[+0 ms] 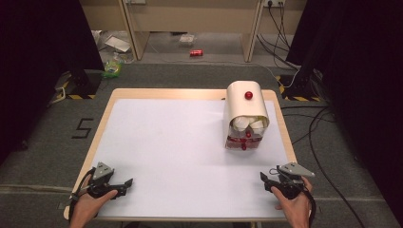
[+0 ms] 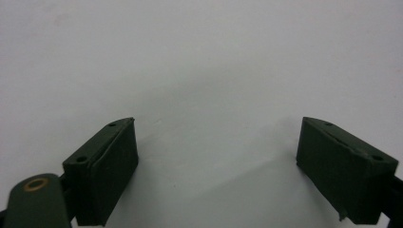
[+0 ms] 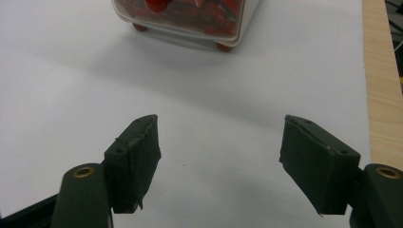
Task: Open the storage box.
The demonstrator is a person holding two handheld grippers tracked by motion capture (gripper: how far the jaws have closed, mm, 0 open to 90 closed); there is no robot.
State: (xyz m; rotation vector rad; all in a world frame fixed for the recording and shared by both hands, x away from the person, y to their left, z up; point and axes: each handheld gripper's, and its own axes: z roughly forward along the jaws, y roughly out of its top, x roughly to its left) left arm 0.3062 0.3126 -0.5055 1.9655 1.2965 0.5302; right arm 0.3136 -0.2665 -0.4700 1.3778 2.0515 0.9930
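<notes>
Well ahead of the right tongs, the bread box.

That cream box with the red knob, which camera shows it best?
The high view: the whole box shows there, its rounded lid, red knob and white contents. The right gripper view catches its clear lower edge and red feet beyond open jaws. The left gripper view looks at bare white tabletop.

one white table carries one cream, round-topped box with two red knobs, one on its top and one low on its front. two hand-held grippers rest at the near edge, one left gripper and one right gripper, each with two black jaws. on the floor beyond lies one red can.
</notes>
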